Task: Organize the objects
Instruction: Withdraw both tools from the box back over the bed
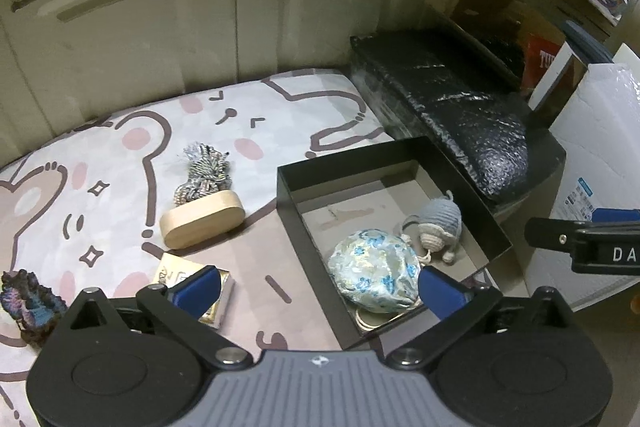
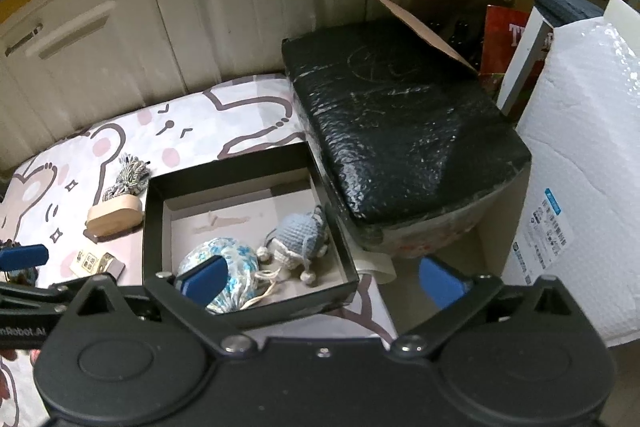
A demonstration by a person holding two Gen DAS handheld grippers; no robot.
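Stock as I read it from both wrist cameras:

1. Black box (image 1: pixel 404 163), open-topped, on the cartoon-print cloth (image 1: pixel 248 115). Holds two items: a blue-flowered drawstring pouch (image 1: pixel 372 269) at the near side, and a pale blue crocheted toy (image 1: pixel 440 221) just beyond it, toward the far right corner. Their cords lie close together; I cannot tell whether they touch.
2. Wooden oval block (image 1: pixel 202 223), on the cloth left of the box, apart from it.
3. Bundle of grey twisted cord (image 1: pixel 204 171), directly behind the block, apparently touching it.
4. Small gold-edged card box (image 1: pixel 188 275), near the block, partly hidden by my left fingertip.
5. Dark iridescent lump (image 1: pixel 28 301), far left edge of the cloth.
6. Black foam-wrapped package (image 2: pixel 400 123), right of the box, alongside it.
7. White bubble-wrap roll (image 2: pixel 580 147), far right.

My left gripper (image 1: pixel 316 289): fingers wide apart, nothing between them, hanging over the box's near left wall. My right gripper (image 2: pixel 320 279): fingers likewise spread and empty, above the box's near right corner.
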